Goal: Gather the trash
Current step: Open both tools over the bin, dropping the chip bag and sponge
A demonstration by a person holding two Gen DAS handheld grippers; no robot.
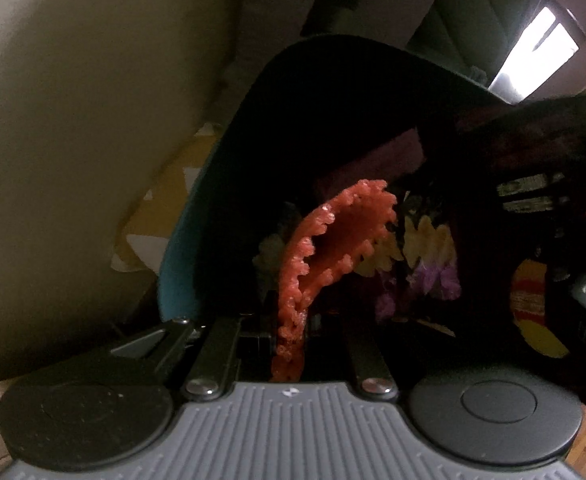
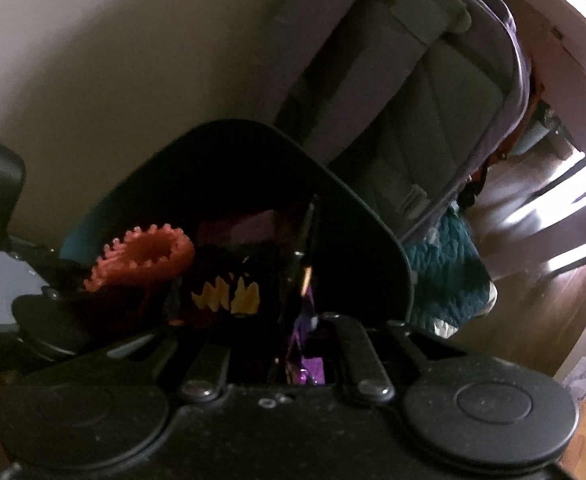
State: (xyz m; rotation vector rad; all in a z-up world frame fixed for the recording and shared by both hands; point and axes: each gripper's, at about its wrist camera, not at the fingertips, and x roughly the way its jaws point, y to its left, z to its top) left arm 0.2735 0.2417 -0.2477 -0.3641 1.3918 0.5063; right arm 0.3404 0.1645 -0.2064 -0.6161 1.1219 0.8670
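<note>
Both grippers point down into a dark bin [image 1: 177,264] with a teal outside. My left gripper [image 1: 305,264] is shut on an orange scalloped piece [image 1: 333,232], which curls up from between its fingers. The right wrist view shows that piece [image 2: 145,252] at the left, over the bin [image 2: 373,220], with the left gripper [image 2: 81,276] behind it. My right gripper [image 2: 303,320] has a crumpled purple wrapper [image 2: 307,364] pinched between its narrow jaws; the fingertips are lost in the dark. Its dark body [image 1: 533,152] fills the right of the left wrist view.
Yellow and purple scraps [image 1: 425,248] lie in the bin's bottom. A pale wall [image 2: 113,60] is behind it, with yellow patterned cloth [image 1: 161,224] at its foot. A grey folded frame [image 2: 393,100], a teal quilt [image 2: 449,272] and wood floor [image 2: 573,280] lie to the right.
</note>
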